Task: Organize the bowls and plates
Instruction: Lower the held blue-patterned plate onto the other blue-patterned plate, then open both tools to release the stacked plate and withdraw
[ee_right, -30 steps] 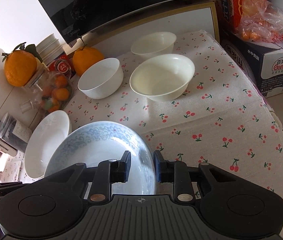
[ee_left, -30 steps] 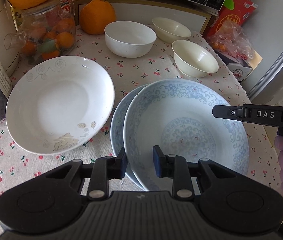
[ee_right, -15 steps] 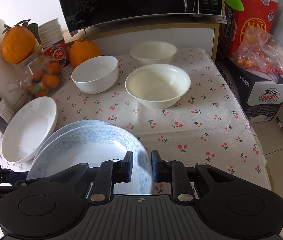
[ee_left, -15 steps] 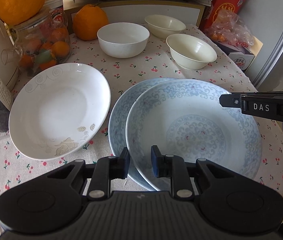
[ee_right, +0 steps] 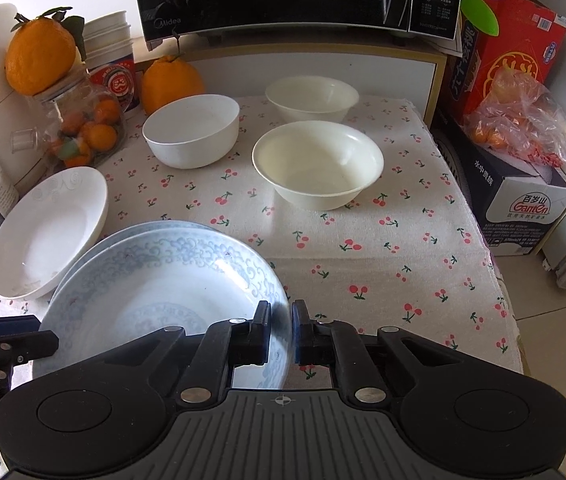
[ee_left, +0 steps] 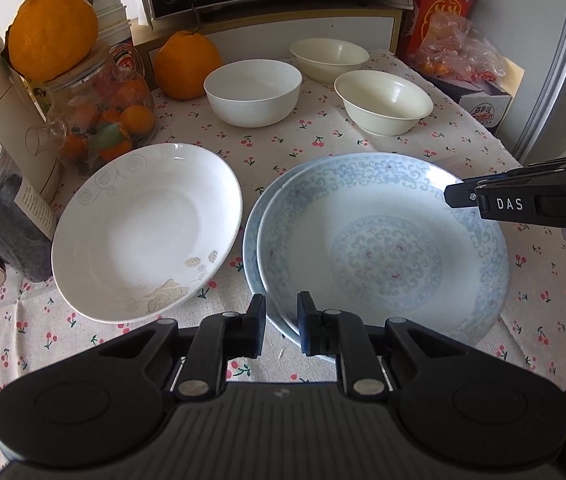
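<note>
Over the last second I bring the upper blue plate [ee_left: 383, 248], grasped at its near rim by my left gripper [ee_left: 281, 330] and at its right rim by my right gripper [ee_right: 282, 332], level onto the lower blue plate [ee_left: 252, 232], offset right of the white plate [ee_left: 147, 232], so release is next.

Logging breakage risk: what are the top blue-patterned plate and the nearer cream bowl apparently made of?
Top blue-patterned plate: likely glazed ceramic, glossy, with bright window glare and a printed blue scroll. Nearer cream bowl: smooth, softer sheen, uniform cream; could be ceramic or melamine.
</note>
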Demonstrator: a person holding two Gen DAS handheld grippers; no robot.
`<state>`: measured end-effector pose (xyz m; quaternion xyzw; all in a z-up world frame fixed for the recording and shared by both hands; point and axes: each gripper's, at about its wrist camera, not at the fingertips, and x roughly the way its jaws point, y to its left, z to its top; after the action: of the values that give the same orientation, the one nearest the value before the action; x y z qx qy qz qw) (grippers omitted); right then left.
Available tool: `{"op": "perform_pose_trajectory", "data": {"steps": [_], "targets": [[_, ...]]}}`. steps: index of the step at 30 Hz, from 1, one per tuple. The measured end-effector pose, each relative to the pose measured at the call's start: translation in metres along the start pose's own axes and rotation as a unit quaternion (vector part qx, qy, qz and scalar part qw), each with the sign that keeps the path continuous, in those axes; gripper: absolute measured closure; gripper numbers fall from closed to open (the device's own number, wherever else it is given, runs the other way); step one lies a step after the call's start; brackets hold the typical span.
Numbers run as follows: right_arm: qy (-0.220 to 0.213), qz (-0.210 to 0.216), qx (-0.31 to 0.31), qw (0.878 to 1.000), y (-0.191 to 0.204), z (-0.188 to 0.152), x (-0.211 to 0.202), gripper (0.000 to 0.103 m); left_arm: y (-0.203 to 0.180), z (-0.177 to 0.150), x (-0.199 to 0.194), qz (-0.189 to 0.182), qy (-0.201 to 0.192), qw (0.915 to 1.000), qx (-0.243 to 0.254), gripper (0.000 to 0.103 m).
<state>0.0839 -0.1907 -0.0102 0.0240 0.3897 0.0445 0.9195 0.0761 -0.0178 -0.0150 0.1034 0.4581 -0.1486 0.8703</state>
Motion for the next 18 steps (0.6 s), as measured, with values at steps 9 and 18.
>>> {"op": "perform_pose_trajectory", "data": {"steps": [9, 18], "targets": [[0.022, 0.020, 0.010, 1.000, 0.000, -0.002, 0.007, 0.088, 0.005, -0.001, 0.002, -0.010, 0.005, 0.9999, -0.013, 0.086], [0.036, 0.034, 0.022, 0.999, -0.001, -0.001, 0.008, 0.074, 0.011, -0.001, 0.000, -0.016, 0.005, 0.9994, -0.029, 0.078]]}}
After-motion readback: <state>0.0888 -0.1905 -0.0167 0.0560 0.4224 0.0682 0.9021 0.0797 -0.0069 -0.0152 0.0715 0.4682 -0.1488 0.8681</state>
